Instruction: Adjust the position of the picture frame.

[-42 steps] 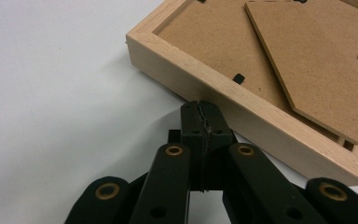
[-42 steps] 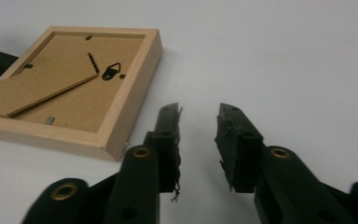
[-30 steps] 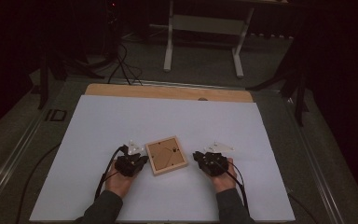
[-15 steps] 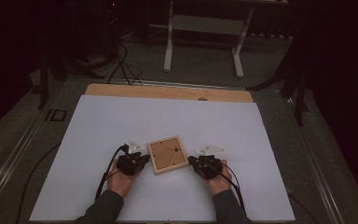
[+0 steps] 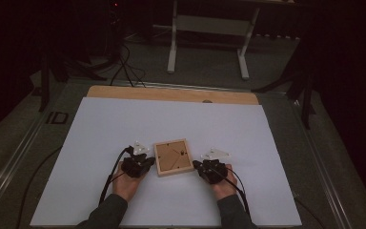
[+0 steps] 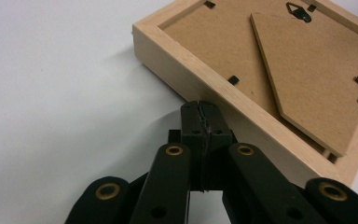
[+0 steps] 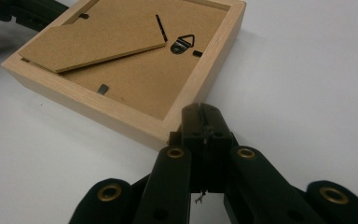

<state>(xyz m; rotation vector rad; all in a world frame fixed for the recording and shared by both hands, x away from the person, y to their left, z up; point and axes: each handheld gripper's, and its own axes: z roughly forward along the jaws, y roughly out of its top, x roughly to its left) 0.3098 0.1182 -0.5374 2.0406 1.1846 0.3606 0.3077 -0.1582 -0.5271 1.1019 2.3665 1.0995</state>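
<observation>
A small wooden picture frame (image 5: 173, 157) lies face down near the front middle of a white table top (image 5: 124, 119), with its brown backing board up. On that board sit a folded cardboard stand (image 6: 307, 70), a black metal hanger (image 7: 182, 45) near one edge, and a few small black tabs (image 6: 233, 80) that hold the board in. No brand or label can be read on the back of the frame. The left gripper (image 5: 145, 162) rests on the table just beside the frame's left side; in the left gripper view its jaws are pressed together with nothing between them, and their tip (image 6: 200, 109) touches, or all but touches, the frame's pale wooden edge. The right gripper (image 5: 201, 167) sits at the frame's right side near its front corner; in the right gripper view its jaws are likewise closed on nothing, with the tip (image 7: 200, 114) right against that corner of the frame. A hand (image 5: 126, 183) holds the left gripper and another hand (image 5: 225, 186) holds the right one, with dark sleeves reaching to the bottom edge and black cables (image 5: 107, 183) trailing back. Beyond the white sheet a strip of bare wood (image 5: 171, 94) shows along the far edge of the table, and on the dark surface at the table's left the letters "ID" (image 5: 57, 117) can be read. A white stand (image 5: 207, 36) is on the dim floor behind.
</observation>
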